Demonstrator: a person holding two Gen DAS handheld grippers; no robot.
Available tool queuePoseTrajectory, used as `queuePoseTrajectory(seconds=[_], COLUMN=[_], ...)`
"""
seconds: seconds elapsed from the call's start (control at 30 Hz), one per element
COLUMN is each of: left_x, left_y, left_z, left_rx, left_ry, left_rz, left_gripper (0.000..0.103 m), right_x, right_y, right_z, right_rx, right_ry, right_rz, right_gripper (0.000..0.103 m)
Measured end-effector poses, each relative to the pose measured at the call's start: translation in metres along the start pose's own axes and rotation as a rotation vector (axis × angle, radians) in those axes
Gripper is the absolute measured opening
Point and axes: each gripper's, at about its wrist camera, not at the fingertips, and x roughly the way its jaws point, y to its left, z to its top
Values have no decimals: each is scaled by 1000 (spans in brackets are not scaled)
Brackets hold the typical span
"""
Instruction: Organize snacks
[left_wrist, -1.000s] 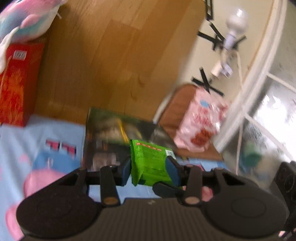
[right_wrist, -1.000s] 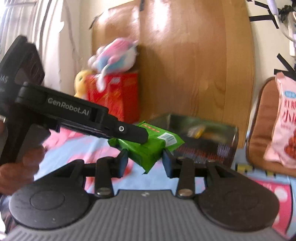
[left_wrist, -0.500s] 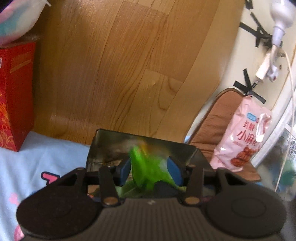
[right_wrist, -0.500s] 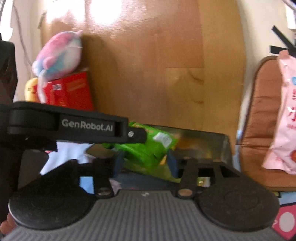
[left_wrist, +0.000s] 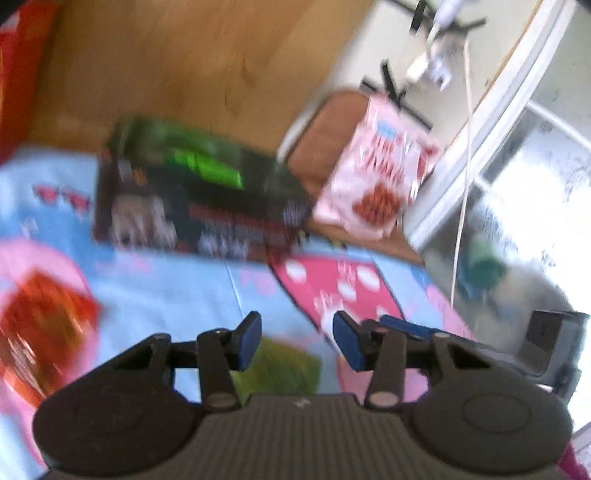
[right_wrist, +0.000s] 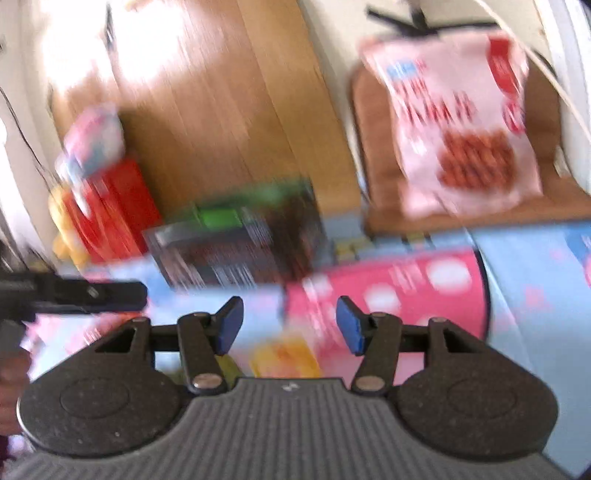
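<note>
Up close in the left wrist view, the left gripper (left_wrist: 297, 338) stands with its blue pads parted and nothing between them; below the gap lies a blurred green packet (left_wrist: 280, 369) on the blue and pink patterned cloth (left_wrist: 184, 280). Farther off on the cloth sits a dark box (left_wrist: 192, 218), open at the top, with a bright green snack pack (left_wrist: 207, 168) lying inside it. A red packet (left_wrist: 40, 328) lies on the cloth to the left, and a pink snack bag (left_wrist: 380, 173) leans on a brown cushion (left_wrist: 325, 129) to the right of the box, with a wooden board (left_wrist: 177, 62) behind. Part of the right gripper shows at the lower right edge. Over in the right wrist view, the right gripper (right_wrist: 290, 325) also has its pads well apart and holds nothing; a yellow packet (right_wrist: 284, 356) lies blurred under the gap. The dark box (right_wrist: 240, 251) with the green pack (right_wrist: 221, 218) in it stands ahead, the pink bag (right_wrist: 461, 125) to the right, a red box (right_wrist: 107, 210) to the left with a soft toy (right_wrist: 92, 142) on top. One finger of the left gripper (right_wrist: 92, 295) reaches in from the left
</note>
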Motion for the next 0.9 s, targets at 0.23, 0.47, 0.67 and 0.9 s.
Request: queuePoseTrajectory(seconds=[0.23, 0.47, 0.67, 0.9], left_x=[-3, -50, -72, -79], left_y=[0, 14, 29, 40], left_z=[-9, -14, -42, -67], left_rx=[-47, -97, -107, -125], left_ry=[49, -34, -18, 11], left_rz=[-20, -45, -5, 3], left_gripper=[43, 49, 49, 49], right_x=[22, -3, 3, 2], right_y=[15, 64, 115, 111], right_z=[-19, -30, -51, -56], right_rx=[0, -113, -243, -285], right_ry=[45, -2, 115, 109], right_rz=[20, 172, 461, 428], right_gripper=[48, 47, 48, 52])
